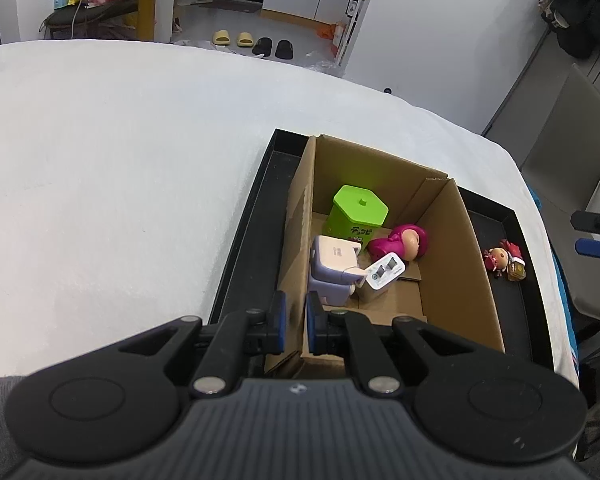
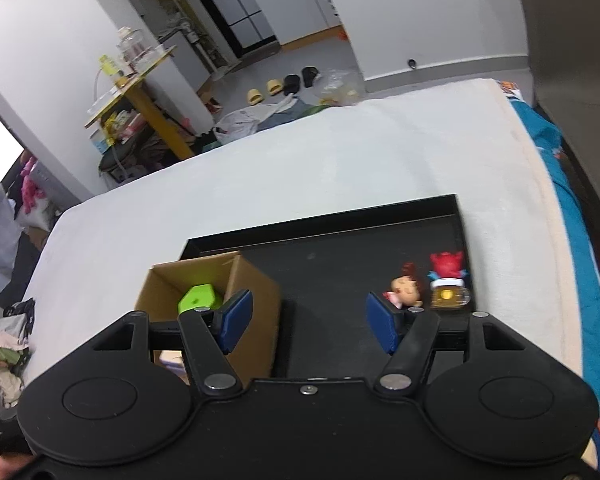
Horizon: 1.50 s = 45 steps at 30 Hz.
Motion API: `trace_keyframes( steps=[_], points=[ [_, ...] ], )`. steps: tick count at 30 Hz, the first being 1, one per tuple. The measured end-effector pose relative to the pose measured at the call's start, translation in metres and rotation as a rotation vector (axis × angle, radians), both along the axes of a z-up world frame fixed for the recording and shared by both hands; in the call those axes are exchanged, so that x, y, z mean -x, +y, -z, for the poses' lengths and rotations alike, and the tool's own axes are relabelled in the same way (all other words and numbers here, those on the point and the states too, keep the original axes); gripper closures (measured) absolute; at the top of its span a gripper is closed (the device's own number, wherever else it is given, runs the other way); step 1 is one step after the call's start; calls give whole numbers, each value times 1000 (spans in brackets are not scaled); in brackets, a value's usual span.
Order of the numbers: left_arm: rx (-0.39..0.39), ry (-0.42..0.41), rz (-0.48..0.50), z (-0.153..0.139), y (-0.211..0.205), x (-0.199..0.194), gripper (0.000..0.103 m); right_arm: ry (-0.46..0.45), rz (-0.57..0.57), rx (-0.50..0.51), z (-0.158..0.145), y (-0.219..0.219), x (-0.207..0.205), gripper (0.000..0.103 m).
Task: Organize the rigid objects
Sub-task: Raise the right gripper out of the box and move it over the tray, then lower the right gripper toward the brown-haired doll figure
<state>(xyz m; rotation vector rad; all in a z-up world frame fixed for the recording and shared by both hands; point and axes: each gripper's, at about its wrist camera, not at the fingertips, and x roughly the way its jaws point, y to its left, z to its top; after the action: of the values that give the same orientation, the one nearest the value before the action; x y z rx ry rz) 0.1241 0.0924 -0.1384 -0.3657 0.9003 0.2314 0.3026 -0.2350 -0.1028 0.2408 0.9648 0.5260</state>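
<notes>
A cardboard box (image 1: 452, 264) stands open-topped in a black tray (image 1: 244, 240). Inside it are a green hexagonal container (image 1: 358, 212), a magenta figure (image 1: 400, 242), a lavender boxy toy (image 1: 332, 268) and a white charger (image 1: 384, 274). My left gripper (image 1: 296, 320) is shut on the box's left wall. On the tray to the right of the box lie a red-haired doll (image 2: 408, 290) and a red figure with an amber bottle (image 2: 448, 280). My right gripper (image 2: 310, 326) hangs open over the bare tray (image 2: 340, 272) between the box (image 2: 256, 292) and the doll, with nothing between its fingers.
The tray rests on a white cloth-covered surface (image 1: 120, 160) with wide room to the left and behind. A blue patterned cover (image 2: 580, 240) runs along its right edge. Beyond are slippers (image 1: 252, 42) on the floor and a yellow shelf (image 2: 140, 92).
</notes>
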Motion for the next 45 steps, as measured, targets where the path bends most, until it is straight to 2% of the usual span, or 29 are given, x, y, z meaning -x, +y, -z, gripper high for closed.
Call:
trace_keyframes(
  steps=[14,30,41,45],
  points=[
    [11,4,3,2,2,-1,96,62,24,71,32,4,-29,45],
    [60,21,4,9,9,-5,95,50,-81,319,64,40,-49,46],
    [76,15,1,10,12,-5,95,-3,-190,485,91,61,-55,46],
    [73,15,3,9,12,-4,95,-23,-201,516,100,66,-51,51]
  ],
)
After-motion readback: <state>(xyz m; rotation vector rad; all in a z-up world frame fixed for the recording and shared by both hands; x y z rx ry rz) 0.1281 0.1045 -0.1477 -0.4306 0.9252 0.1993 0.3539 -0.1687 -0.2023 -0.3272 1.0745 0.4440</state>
